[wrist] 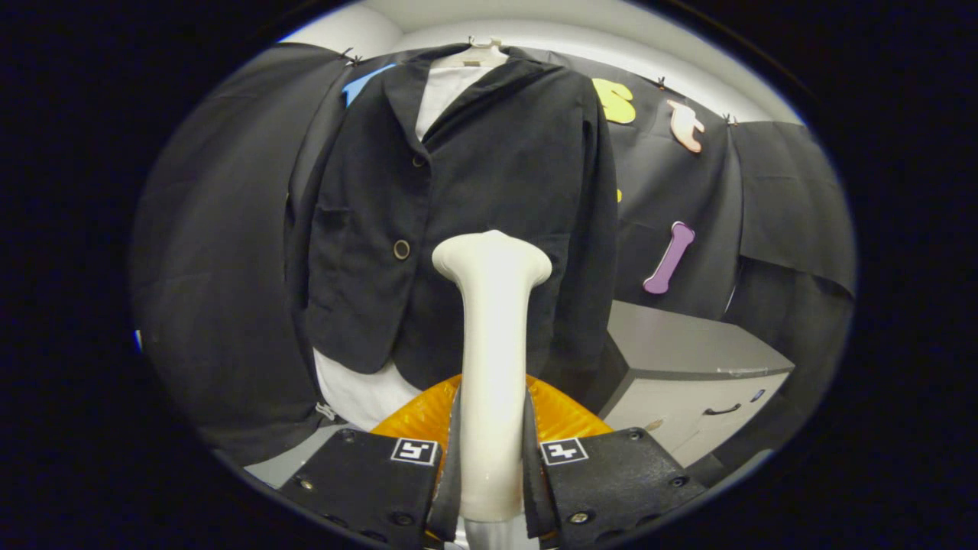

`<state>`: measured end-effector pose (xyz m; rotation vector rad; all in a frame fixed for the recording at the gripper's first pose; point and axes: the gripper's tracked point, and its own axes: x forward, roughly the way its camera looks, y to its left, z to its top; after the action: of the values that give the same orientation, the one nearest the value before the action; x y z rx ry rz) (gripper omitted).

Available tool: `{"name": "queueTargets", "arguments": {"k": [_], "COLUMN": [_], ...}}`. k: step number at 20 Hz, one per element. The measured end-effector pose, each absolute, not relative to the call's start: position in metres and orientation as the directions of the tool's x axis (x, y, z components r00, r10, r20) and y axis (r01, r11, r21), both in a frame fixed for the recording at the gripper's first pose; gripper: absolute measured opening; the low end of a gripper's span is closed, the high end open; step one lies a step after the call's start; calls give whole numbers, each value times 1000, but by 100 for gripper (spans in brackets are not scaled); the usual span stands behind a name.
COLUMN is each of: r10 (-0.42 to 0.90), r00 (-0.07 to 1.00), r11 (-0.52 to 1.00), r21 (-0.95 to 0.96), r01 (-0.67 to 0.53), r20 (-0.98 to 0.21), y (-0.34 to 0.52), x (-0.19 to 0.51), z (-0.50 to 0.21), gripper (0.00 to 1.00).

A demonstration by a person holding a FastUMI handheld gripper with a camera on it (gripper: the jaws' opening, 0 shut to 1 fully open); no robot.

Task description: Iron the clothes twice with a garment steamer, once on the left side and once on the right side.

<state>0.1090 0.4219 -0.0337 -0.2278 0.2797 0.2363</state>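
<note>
Tongs (491, 458) clamp smooth flared steamer (493, 336).

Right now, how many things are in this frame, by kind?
Garments: 2, black jacket over white shirt
Hangers: 1, hanger
Steamers: 1, steamer, gripper shut on its handle
Cabinets: 1, grey cabinet
Orange things: 1, orange object
Total: 6

The gripper (493, 466) clamps a cream plastic garment steamer (491, 305) upright before a hanging black buttoned jacket (458, 191).
</note>
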Motion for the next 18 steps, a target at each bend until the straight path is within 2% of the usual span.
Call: {"name": "queueTargets", "arguments": {"k": [18], "r10": [138], "r00": [821], "r11": [937], "r21": [-195], "r01": [-289], "r20": [-555], "y": [401], "x": [83], "z": [-162], "gripper": [36]}}
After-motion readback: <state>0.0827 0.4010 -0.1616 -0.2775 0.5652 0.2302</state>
